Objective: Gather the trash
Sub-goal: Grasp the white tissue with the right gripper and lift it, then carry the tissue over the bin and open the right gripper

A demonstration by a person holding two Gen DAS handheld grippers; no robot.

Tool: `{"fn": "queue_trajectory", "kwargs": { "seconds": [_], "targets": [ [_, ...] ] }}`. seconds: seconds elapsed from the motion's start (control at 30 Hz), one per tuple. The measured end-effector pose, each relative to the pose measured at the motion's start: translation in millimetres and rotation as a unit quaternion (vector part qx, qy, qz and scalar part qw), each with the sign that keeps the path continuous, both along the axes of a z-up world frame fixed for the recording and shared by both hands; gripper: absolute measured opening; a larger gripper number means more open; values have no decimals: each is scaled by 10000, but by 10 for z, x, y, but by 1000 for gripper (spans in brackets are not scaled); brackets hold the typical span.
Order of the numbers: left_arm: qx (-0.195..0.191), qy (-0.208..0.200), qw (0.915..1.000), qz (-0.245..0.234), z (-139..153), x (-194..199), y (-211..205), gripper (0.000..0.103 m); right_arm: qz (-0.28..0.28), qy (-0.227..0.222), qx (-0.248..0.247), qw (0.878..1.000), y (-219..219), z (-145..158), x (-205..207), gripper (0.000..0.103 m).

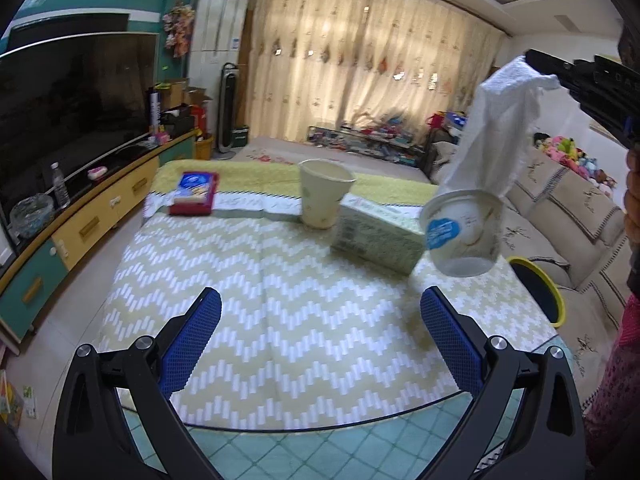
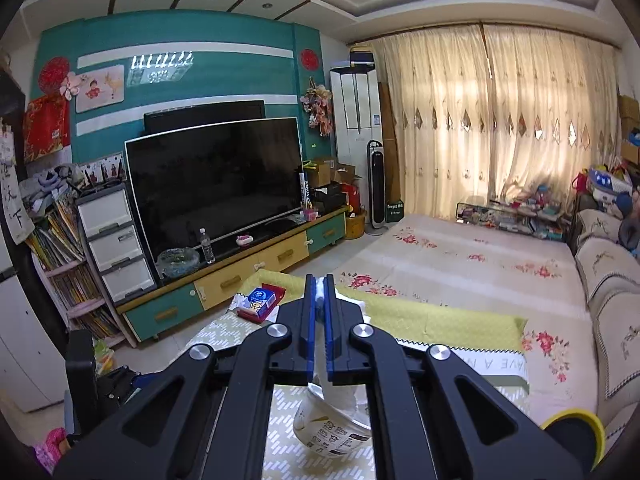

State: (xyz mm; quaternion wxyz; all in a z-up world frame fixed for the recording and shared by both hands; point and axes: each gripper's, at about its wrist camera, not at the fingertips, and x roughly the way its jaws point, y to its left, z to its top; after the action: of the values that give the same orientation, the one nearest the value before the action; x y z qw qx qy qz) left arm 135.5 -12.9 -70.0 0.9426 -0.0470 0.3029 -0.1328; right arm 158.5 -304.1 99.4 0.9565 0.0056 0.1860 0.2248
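My right gripper point(image 2: 319, 296) is shut on a white tissue point(image 1: 500, 120); it also shows at the upper right of the left wrist view point(image 1: 536, 65). The tissue hangs down into a white plastic cup point(image 1: 464, 232) with a blue label, which hangs in the air above the table's right side. The cup also shows below the right gripper point(image 2: 332, 428). My left gripper point(image 1: 320, 300) is open and empty over the table's near part. A paper cup point(image 1: 324, 196) and a tissue box point(image 1: 378, 236) stand on the table point(image 1: 280, 300).
A red and blue box point(image 1: 195, 193) lies at the table's far left. A bin with a yellow rim point(image 1: 540, 292) sits at the table's right edge, beside the sofa point(image 1: 568, 216). A TV cabinet point(image 1: 80, 224) runs along the left.
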Motion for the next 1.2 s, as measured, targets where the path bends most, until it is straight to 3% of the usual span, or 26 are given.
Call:
{"fn": "queue_trajectory", "kwargs": {
  "seconds": [0.13, 0.33, 0.4, 0.57, 0.97, 1.2],
  "targets": [
    [8, -159, 9995, -271, 92, -26, -164, 98, 60, 208, -224, 9995, 92, -95, 44, 4],
    [45, -94, 9979, -632, 76, -43, -390, 98, 149, 477, -171, 9986, 83, -257, 95, 4],
    [85, -63, 9974, -711, 47, -45, -450, 98, 91, 377, 55, 9992, -24, -202, 60, 4],
    [82, -12, 9970, -775, 16, -18, -513, 98, -3, 382, -36, 9993, -102, -203, 30, 4],
    [33, 82, 9972, -740, -59, 41, -546, 98, -995, 220, -13, 9948, -935, -95, -137, 4],
    [74, -34, 9966, -823, 11, 30, -698, 98, -1830, 314, -43, 9826, -1665, -153, -228, 4]
  ]
}}
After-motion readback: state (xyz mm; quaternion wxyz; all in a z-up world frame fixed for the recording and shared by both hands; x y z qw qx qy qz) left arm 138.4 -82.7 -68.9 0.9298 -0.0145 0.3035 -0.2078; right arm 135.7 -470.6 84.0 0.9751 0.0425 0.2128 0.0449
